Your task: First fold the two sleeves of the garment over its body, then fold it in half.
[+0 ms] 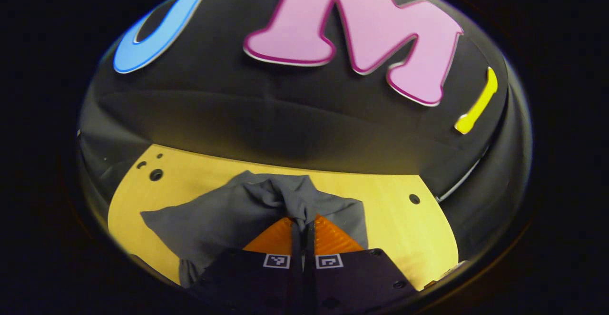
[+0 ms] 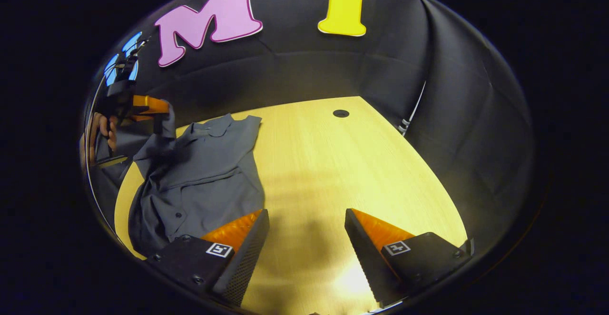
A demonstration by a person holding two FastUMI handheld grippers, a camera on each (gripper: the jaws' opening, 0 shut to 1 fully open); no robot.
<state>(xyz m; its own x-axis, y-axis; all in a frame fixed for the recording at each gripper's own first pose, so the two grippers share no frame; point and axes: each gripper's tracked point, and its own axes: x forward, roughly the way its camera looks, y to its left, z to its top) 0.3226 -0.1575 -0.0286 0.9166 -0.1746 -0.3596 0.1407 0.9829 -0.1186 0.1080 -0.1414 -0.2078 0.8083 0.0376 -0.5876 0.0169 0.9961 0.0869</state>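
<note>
Right gripper view: nearest the camera, the right gripper (image 2: pixel 307 220) hangs over bare wooden table (image 2: pixel 361 162) with its two fingers spread wide apart and nothing between them; only tabletop shows in the gap. Just left of its left finger lies the grey button-front shirt (image 2: pixel 204 177), spread along the left side of the table with its collar toward the far end and its near hem reaching the table's near-left edge. At the shirt's far-left corner the left gripper (image 2: pixel 159 115), held by a hand (image 2: pixel 102 134), has cloth lifted clear of the table. Beyond, a round hole (image 2: pixel 340 113) marks the table's far end, before the black cloth wall. Left gripper view: the left gripper (image 1: pixel 302 227) is pressed together on a bunched fold of the shirt (image 1: pixel 228 210), which is pinched between both fingers; whether that fold is a sleeve cannot be told for certain. The rest of the garment drapes down and away to the left over the table (image 1: pixel 409 229). Farther off, small holes (image 1: pixel 155 174) sit at the table's far-left corner and another at the right (image 1: pixel 414 199).
</note>
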